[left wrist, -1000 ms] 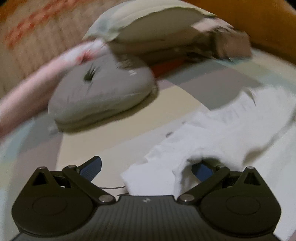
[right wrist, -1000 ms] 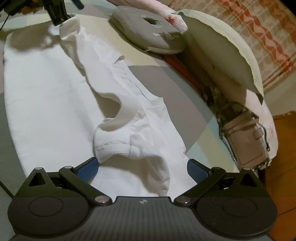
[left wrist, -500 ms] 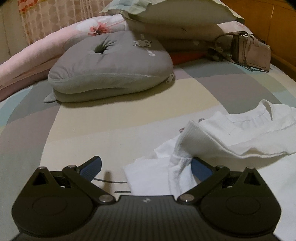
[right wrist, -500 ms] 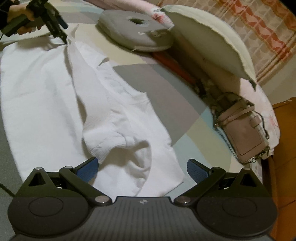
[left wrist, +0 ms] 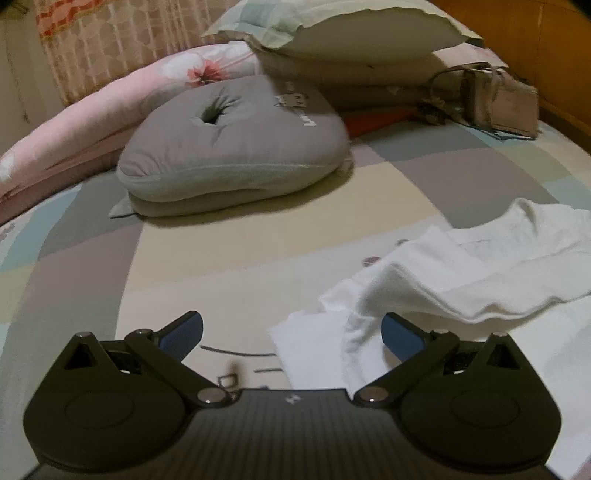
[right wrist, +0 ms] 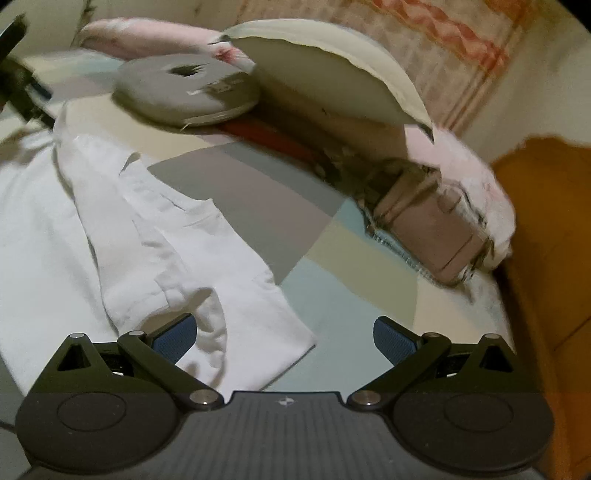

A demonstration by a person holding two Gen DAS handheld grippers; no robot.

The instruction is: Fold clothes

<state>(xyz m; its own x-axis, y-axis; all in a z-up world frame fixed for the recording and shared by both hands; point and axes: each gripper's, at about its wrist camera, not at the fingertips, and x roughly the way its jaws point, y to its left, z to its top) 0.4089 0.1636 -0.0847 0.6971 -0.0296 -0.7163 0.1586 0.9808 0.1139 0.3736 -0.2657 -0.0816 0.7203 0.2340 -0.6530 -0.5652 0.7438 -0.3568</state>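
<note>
White garment (right wrist: 155,236), a knitted top, lies spread on the patchwork bedsheet (left wrist: 229,258), with one long part folded over the body of the cloth. In the left wrist view, the left gripper (left wrist: 291,330) is low over the sheet with its jaws wide apart; a crumpled corner of the cloth lies between the blue pads (left wrist: 400,334), against the inner face of the right-hand pad, and nothing is clamped. In the right wrist view, the right gripper (right wrist: 284,338) likewise stands with jaws spread and nothing held; the lower corner of the garment lies between its fingers, nearer the left-hand pad, while the right-hand pad is over bare sheet. Beyond the garment, a grey cushion (left wrist: 236,147) with a dimpled centre rests flat on the sheet. Behind it, a pale pillow (left wrist: 351,33) lies on a stack of bedding, and a pink floral quilt (left wrist: 92,118) runs along the far edge. A beige handbag (right wrist: 432,229) lies beside the bedding stack, near an orange wooden panel (right wrist: 546,229). A patterned curtain (left wrist: 122,44) hangs farthest back.
</note>
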